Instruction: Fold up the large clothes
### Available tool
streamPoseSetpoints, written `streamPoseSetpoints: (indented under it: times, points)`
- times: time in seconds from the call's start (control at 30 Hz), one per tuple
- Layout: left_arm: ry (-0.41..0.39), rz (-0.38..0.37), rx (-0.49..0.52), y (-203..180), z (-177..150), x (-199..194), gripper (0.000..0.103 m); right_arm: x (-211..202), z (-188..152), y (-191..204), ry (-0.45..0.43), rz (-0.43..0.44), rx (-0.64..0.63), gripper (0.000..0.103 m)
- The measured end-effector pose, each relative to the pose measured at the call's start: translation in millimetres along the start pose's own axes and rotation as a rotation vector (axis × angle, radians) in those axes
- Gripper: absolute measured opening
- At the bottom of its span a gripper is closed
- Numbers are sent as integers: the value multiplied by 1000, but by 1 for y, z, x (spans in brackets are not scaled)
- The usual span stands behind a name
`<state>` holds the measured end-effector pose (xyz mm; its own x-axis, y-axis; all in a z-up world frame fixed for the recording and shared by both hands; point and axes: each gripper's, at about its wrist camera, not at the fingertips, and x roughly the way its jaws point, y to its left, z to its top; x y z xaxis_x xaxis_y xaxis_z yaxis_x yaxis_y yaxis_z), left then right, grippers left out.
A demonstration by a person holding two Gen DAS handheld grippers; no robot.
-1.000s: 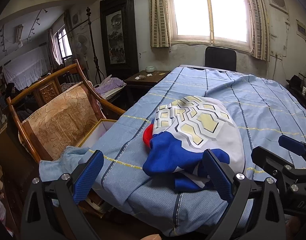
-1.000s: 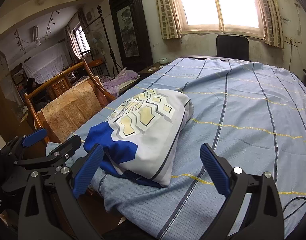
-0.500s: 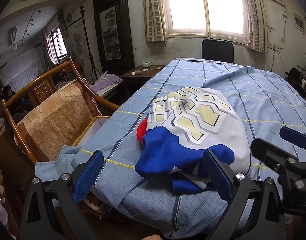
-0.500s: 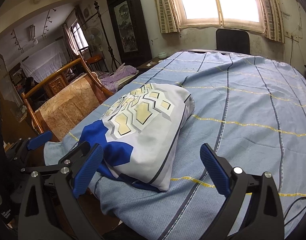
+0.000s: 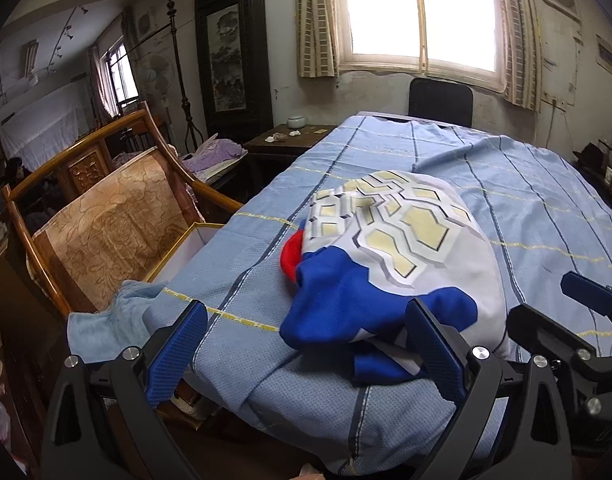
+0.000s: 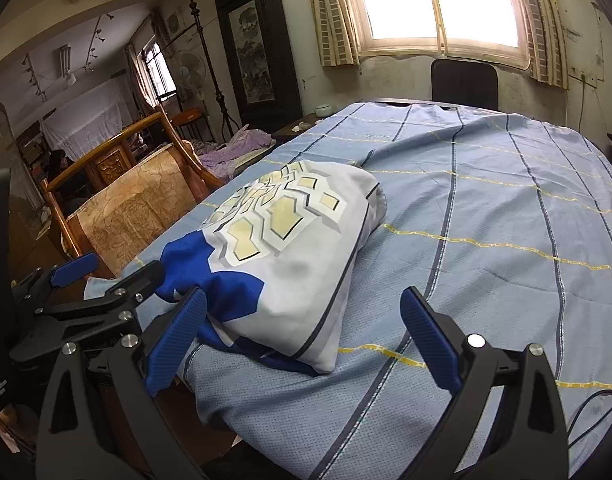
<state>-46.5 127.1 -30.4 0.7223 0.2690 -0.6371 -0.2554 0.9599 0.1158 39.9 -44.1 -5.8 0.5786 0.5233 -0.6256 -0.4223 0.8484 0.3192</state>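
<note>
A bunched garment (image 5: 389,256), white with yellow hexagon print, blue patches and a red bit, lies in a heap near the front left corner of a table covered with a blue striped cloth (image 5: 525,184). It also shows in the right wrist view (image 6: 282,252). My left gripper (image 5: 306,354) is open and empty, just short of the heap's near blue edge. My right gripper (image 6: 302,340) is open and empty, facing the heap's near right side. Each gripper shows at the edge of the other's view.
A wooden armchair (image 5: 106,216) with a tan cushion stands left of the table, with an open box (image 5: 186,244) and a light blue towel (image 5: 106,312) beside it. A black chair (image 5: 439,102) stands at the table's far end under the window. A cable (image 6: 593,404) lies at the front right.
Both grippers have moved a little closer to the garment heap and the table's front edge. Both stay open. The garment has not moved.
</note>
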Motion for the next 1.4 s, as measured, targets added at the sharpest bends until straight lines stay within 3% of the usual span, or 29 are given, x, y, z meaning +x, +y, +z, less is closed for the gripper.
streamPoseSetpoints:
  times: [1.4]
  points:
    - [21,3,0,-2,-1,3,99,5,-3,-2,21,18,21,95]
